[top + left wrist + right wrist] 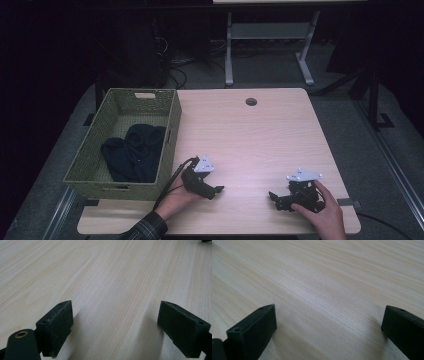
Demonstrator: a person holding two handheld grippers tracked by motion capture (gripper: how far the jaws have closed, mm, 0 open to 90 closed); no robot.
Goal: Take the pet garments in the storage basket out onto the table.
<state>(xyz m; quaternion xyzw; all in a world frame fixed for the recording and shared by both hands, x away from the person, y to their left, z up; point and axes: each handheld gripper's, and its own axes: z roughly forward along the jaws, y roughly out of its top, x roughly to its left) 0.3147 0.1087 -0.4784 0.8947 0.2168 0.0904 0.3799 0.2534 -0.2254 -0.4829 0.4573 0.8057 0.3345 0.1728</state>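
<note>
Dark garment [134, 152]: inside basket [169, 134].
Left gripper [216, 190]: beside basket, fingers apart, empty.
Right gripper [274, 196]: fingers apart, empty.
Risk: garment snagging on the basket weave.

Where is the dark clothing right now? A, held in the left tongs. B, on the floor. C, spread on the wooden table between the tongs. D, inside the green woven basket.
D: the dark clothing lies bunched inside the green woven basket at the table's left side.
</note>
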